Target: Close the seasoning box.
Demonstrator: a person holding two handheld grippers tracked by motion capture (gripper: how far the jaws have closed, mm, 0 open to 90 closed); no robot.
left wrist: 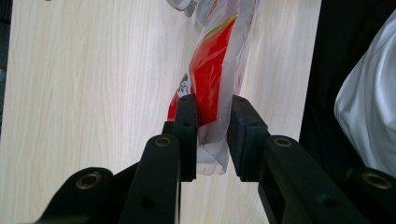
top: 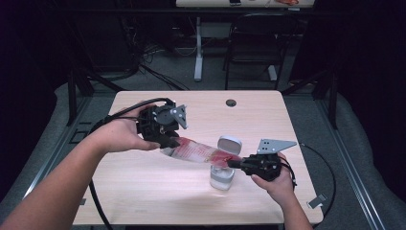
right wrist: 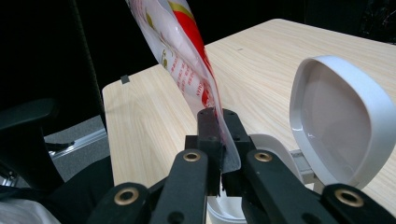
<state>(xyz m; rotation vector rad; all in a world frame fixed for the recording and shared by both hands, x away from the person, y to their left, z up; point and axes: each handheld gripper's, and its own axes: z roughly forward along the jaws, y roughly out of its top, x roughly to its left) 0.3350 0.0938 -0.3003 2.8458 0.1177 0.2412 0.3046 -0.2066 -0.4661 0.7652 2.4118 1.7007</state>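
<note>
Grippers hold a clear plastic pouch by its two ends, stretched in the air above the worktop. The left gripper has its two black jaws partly spread, with the lower end of the pouch between them; in the left gripper view one pad lies against the film while a narrow gap shows beside the other, so whether the film is truly pinched there cannot be told. The right gripper has its jaws pressed together on the opposite edge of the pouch, the thin film squeezed flat between the pads.

In the high view the pouch runs slanted from the left gripper down to the right gripper, its lower end just above a white container that stands on the worktop near the person's right hand. The pouch is a glossy, crinkled film, transparent at the edges and printed with a broad red panel, a yellow stripe and small red lettering. The container is smooth, matt white plastic with rounded walls; its hinged lid stands open and upright, a rounded shell with a shallow hollow inside. The worktop is pale wood-grain laminate with rounded corners and a round cable hole near its far edge. Each gripper is black and blocky, with brass-coloured pivot screws on its linkages and a grey three-cornered plate on top.
</note>
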